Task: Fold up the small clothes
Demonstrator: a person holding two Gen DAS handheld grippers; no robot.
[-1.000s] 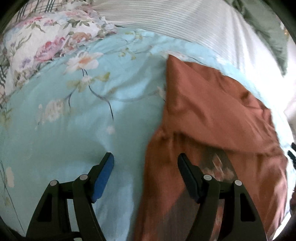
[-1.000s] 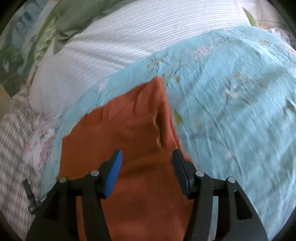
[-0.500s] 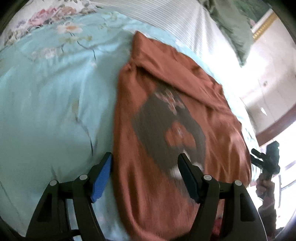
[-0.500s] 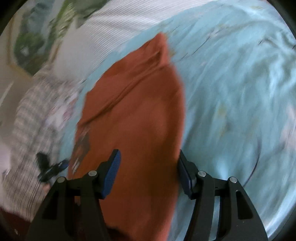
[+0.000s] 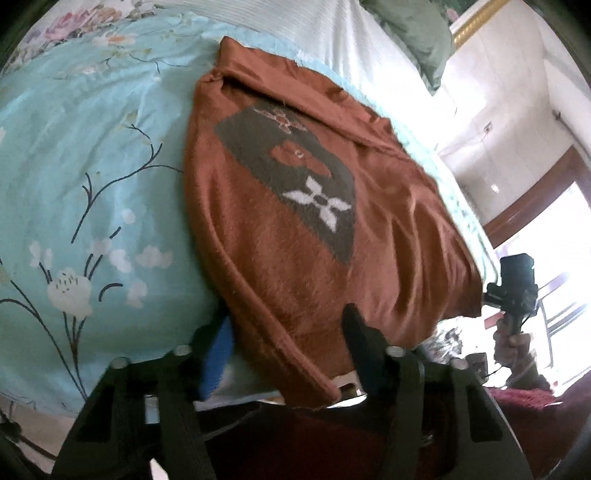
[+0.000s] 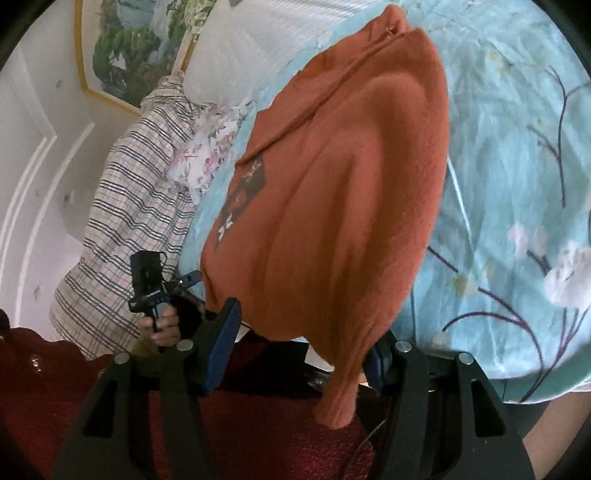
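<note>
A rust-orange knit sweater [image 5: 295, 229] with a dark patch and a white flower motif lies on the light blue floral bedspread [image 5: 92, 166]. Its sleeves are folded in and its hem hangs over the bed's near edge. My left gripper [image 5: 286, 332] is open, its fingers straddling the sweater's near left hem corner. In the right wrist view the sweater [image 6: 332, 192] fills the middle, with a sleeve cuff dangling below. My right gripper [image 6: 301, 332] is open around that hanging hem. Each gripper also shows in the other's view, the right [image 5: 515, 284] and the left [image 6: 155, 284].
A white striped pillow [image 5: 332, 40] and a green cloth [image 5: 413, 26] lie at the head of the bed. A plaid cloth [image 6: 133, 199] and a floral cloth [image 6: 207, 155] lie beside the sweater. A framed picture [image 6: 125, 44] hangs on the wall. Dark red fabric [image 6: 258, 435] lies below the bed's edge.
Both grippers have pulled back from over the sweater's upper part to the bed's near edge. They now straddle the hem. Both stay open.
</note>
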